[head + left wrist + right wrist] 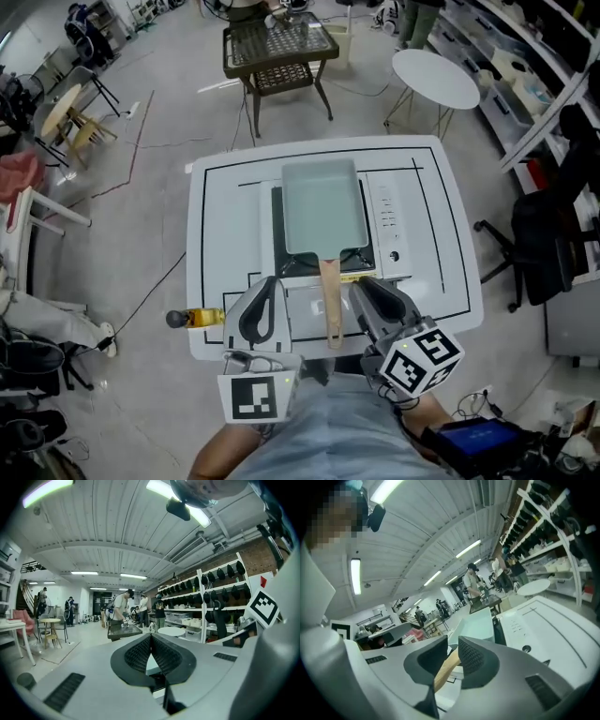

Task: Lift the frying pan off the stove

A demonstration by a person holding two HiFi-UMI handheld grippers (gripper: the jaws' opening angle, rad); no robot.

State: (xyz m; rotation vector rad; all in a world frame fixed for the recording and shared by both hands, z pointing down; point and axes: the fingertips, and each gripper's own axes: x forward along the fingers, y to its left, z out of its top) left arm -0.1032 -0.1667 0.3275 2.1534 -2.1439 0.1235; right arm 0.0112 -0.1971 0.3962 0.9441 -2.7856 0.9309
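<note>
A pale green rectangular frying pan [319,204] sits on the stove [384,220], which is set in the white table [216,234]. Its wooden handle [330,302] points toward me. My left gripper [259,307] hovers just left of the handle at the table's front edge, its jaws shut on nothing. My right gripper [379,302] hovers just right of the handle, also shut and empty. In the right gripper view the pan [476,625] and its handle [444,668] lie beyond the right gripper [452,651]. The left gripper [150,639] points over the table toward the room.
A yellow and black fitting [194,319] sticks out at the table's front left corner. Behind the table stand a dark mesh table [277,45] and a round white table [436,77]. An office chair [553,244] stands at the right. Several people [121,606] are far off in the room.
</note>
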